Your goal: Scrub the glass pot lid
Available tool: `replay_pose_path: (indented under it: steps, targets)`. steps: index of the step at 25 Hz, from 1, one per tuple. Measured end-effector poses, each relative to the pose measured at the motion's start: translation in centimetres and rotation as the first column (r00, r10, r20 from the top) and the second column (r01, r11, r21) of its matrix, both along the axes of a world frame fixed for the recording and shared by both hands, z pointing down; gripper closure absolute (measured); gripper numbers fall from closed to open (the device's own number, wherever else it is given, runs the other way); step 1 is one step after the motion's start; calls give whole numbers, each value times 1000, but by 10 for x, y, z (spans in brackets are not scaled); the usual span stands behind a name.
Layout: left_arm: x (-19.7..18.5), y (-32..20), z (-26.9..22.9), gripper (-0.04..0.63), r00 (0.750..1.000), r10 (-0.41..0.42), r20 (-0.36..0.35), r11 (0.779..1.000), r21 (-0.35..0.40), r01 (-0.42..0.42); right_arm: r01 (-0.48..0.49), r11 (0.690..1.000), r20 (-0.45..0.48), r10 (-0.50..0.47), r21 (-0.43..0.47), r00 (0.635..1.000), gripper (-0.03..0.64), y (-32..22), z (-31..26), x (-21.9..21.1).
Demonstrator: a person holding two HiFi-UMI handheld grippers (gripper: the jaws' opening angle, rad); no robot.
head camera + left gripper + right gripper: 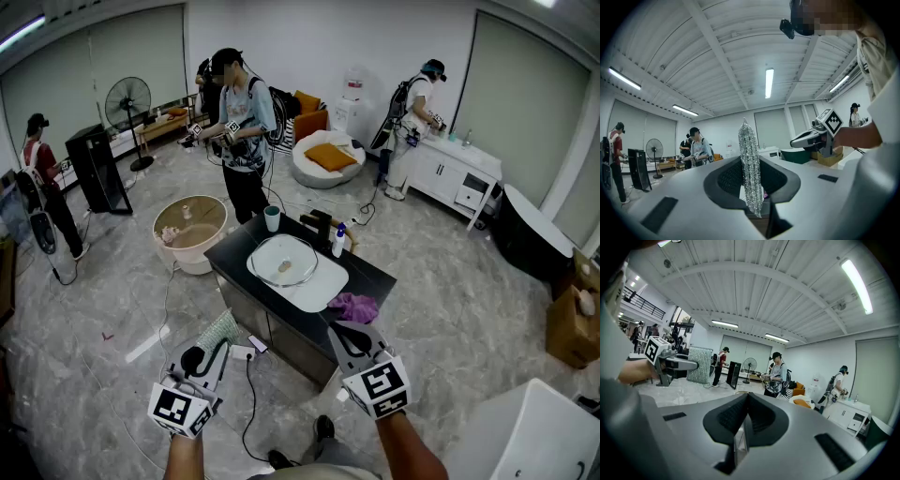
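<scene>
Jaws of our left gripper point(214, 349) were clamped on a silvery mesh scourer point(750, 168), held ready for scrubbing. Those of our right gripper point(743, 427) were pressed together on nothing, probably free to steady the work. The glass pot lid point(284, 262) lay in the white sink basin point(319, 292) at our twelve o'clock, well apart from both grippers, so we judged scrubbing not yet begun. A purple cloth point(354, 306) sat at the basin's four o'clock and a bottle point(337, 242) at its one o'clock.

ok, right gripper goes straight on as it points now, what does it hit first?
Probably the purple cloth on the black counter's near corner: in the head view the right gripper aims at it. Height is unclear; it might pass above.
</scene>
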State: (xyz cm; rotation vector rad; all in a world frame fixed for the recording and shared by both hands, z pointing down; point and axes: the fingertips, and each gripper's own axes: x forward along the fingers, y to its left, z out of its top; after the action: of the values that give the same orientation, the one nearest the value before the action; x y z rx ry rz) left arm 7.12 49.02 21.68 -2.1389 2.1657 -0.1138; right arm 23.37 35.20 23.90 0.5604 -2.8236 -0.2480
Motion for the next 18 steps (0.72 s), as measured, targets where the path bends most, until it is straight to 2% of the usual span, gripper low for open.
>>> replay_pose_path:
  steps: [18]
  targets:
    - [-28,1,11,508,1000,-4,-29,1000,8,4,2,1000,-11,-2,-5,1000,591,-1,6,-30]
